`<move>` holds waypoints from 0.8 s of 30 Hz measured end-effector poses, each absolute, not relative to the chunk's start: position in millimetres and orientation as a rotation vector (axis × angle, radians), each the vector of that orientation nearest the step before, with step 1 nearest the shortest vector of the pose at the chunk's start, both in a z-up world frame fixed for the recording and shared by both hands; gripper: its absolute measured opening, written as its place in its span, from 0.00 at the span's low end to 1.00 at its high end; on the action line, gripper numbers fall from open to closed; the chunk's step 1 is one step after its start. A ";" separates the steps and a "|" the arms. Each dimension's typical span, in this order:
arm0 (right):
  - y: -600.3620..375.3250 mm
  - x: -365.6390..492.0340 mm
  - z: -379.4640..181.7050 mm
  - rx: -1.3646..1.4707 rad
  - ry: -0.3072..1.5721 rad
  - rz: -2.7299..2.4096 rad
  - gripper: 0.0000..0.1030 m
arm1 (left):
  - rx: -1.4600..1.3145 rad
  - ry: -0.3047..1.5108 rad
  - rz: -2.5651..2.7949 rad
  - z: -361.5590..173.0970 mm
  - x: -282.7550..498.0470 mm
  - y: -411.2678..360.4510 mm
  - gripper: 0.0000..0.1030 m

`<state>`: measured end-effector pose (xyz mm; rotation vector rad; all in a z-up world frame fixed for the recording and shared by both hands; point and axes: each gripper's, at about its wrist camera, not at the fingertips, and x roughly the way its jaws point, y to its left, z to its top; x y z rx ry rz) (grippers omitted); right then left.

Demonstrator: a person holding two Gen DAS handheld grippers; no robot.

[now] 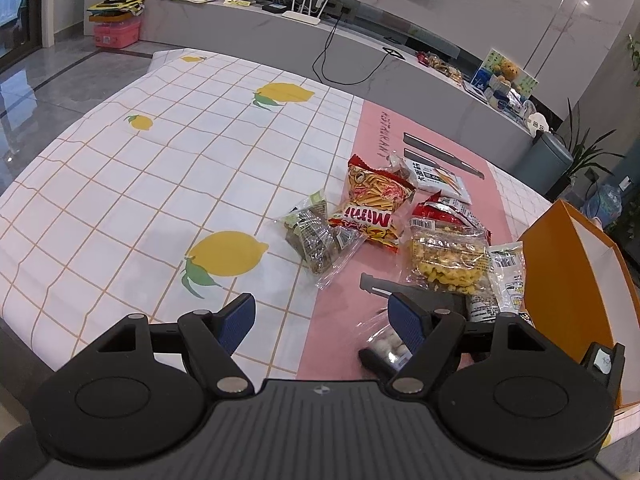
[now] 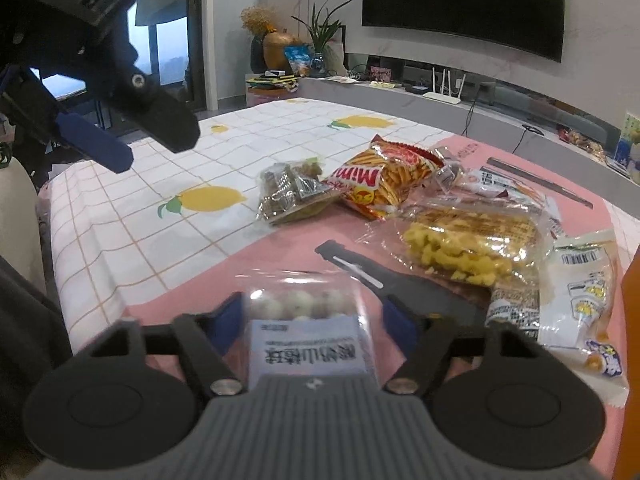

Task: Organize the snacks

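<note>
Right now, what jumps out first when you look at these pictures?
The pile of snacks on the pink strip: the red Mimi bag lies in the middle, with the clear bag of yellow puffs just right of it. Nearest, the right gripper straddles a clear pack of white balls, while yellow lemon prints dot the tablecloth.

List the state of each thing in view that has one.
left claw: open, empty.
right claw: fingers either side of the white-ball packet, grip unclear.
white-ball packet: between the right claw's fingers.
orange box: upright, top open.
Mimi bag: lying flat, looks sealed.
</note>
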<state>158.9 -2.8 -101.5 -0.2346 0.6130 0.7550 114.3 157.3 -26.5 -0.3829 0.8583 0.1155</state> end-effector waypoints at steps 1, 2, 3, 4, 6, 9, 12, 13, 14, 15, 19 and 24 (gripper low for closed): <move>-2.8 159.3 -101.6 -0.232 0.616 0.752 0.58 | -0.383 0.859 0.116 -26.3 114.1 157.1 0.86; -3.0 159.2 -101.8 -0.231 0.616 0.749 0.57 | -0.381 0.860 0.116 -26.4 114.3 157.0 0.86; -2.6 159.1 -102.0 -0.232 0.615 0.745 0.57 | -0.378 0.860 0.115 -26.0 114.2 157.0 0.86; -2.4 158.4 -102.0 -0.233 0.614 0.738 0.57 | -0.376 0.857 0.113 -25.3 113.7 156.2 0.86; -2.2 158.0 -102.1 -0.229 0.617 0.724 0.57 | -0.374 0.848 0.106 -23.6 112.5 155.8 0.86; -7.8 157.5 -98.2 -0.173 0.634 0.677 0.57 | -0.373 0.837 0.096 -21.7 110.3 154.8 0.86; -19.9 158.7 -86.5 -0.068 0.659 0.645 0.57 | -0.370 0.829 0.086 -20.3 108.8 154.0 0.86; -23.7 158.2 -81.9 -0.045 0.661 0.632 0.57 | -0.367 0.828 0.084 -19.9 108.0 153.4 0.86; -27.3 157.3 -76.4 -0.025 0.661 0.617 0.57 | -0.363 0.825 0.081 -19.5 107.2 152.7 0.86; -31.9 156.5 -69.6 0.003 0.662 0.600 0.57 | -0.360 0.824 0.078 -19.1 106.5 152.2 0.86; -49.5 148.3 -46.3 0.092 0.644 0.570 0.57 | -0.347 0.815 0.064 -18.1 104.0 149.3 0.86; -71.5 133.1 -21.6 0.110 0.629 0.523 0.57 | -0.345 0.808 0.049 -17.9 103.5 146.6 0.86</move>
